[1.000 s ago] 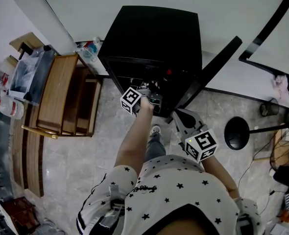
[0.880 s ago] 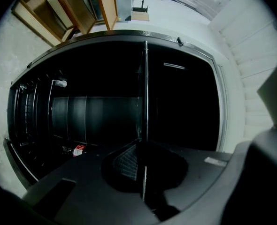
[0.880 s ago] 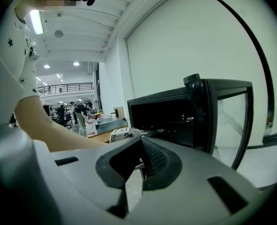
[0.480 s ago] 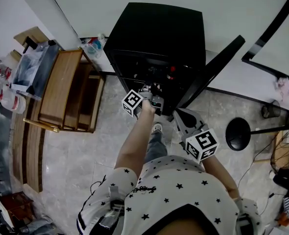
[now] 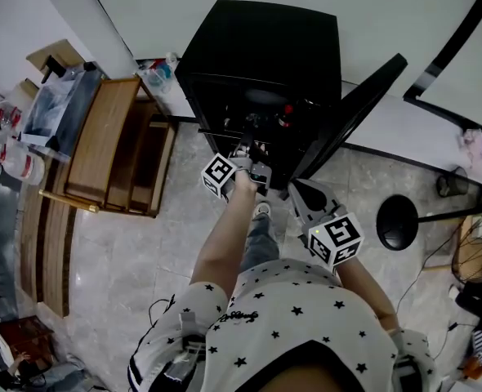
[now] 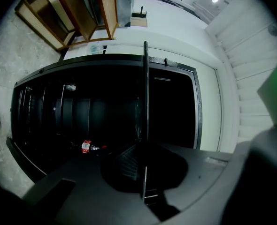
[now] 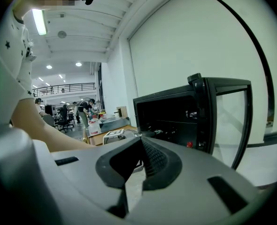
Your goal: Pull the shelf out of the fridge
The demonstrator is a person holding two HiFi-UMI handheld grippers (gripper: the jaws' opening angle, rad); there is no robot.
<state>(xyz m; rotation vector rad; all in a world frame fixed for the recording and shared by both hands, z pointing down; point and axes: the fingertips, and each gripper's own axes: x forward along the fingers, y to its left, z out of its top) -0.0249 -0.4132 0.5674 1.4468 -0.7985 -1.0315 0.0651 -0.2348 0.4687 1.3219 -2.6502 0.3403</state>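
Observation:
A black fridge (image 5: 261,47) stands against the wall with its glass door (image 5: 351,109) swung open to the right. My left gripper (image 5: 243,148) reaches into the opening and is shut on the front edge of the thin wire shelf (image 6: 145,102). That shelf shows edge-on as a line running into the left gripper (image 6: 145,146). A red-labelled can (image 6: 86,146) lies inside. My right gripper (image 5: 305,196) hangs lower right by the door, shut on nothing; in its own view the right gripper (image 7: 139,144) faces the fridge (image 7: 176,111).
A wooden rack (image 5: 110,153) lies on the floor left of the fridge, with bottles and boxes (image 5: 12,153) beyond it. A black round stand base (image 5: 398,221) sits at the right. The person's foot (image 5: 260,213) is below the fridge front.
My left gripper has drawn back a little from the fridge toward the person, still closed on the shelf edge. The right gripper has hardly shifted.

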